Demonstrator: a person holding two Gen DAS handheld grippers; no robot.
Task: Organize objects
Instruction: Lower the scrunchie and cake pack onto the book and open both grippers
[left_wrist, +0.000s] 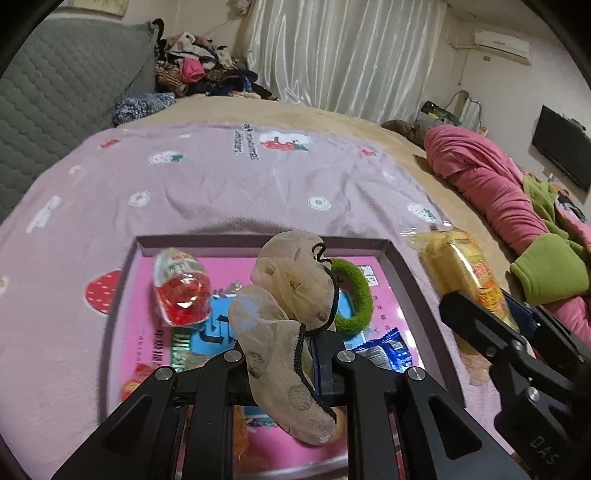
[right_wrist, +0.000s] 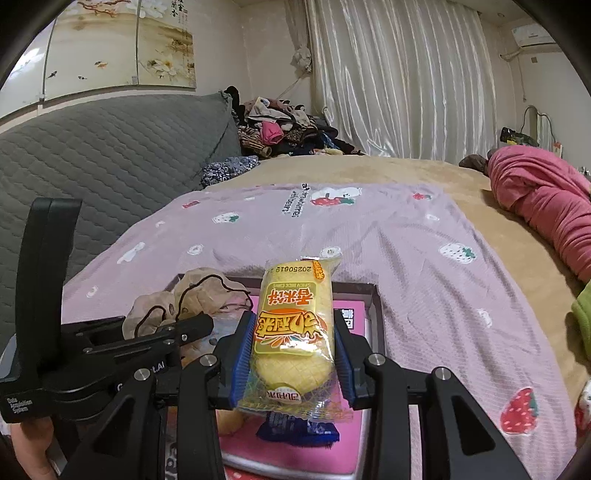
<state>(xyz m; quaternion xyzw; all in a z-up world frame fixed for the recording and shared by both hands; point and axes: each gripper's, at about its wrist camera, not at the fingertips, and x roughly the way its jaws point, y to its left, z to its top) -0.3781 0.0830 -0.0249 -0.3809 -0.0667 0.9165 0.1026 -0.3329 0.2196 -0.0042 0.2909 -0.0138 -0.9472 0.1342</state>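
My left gripper is shut on a pair of sheer beige socks with black trim and holds them above a shallow pink-lined box on the bed. In the box lie a red jelly cup, a green hair tie and a blue snack packet. My right gripper is shut on a yellow rice-cake snack packet, held over the box's right part. The packet and right gripper show at the right of the left wrist view. The socks show left in the right wrist view.
The box sits on a lilac strawberry-print blanket over a tan bedspread. A grey quilted headboard stands on the left, a clothes pile at the back, and pink and green bedding on the right. Another blue packet lies under the right gripper.
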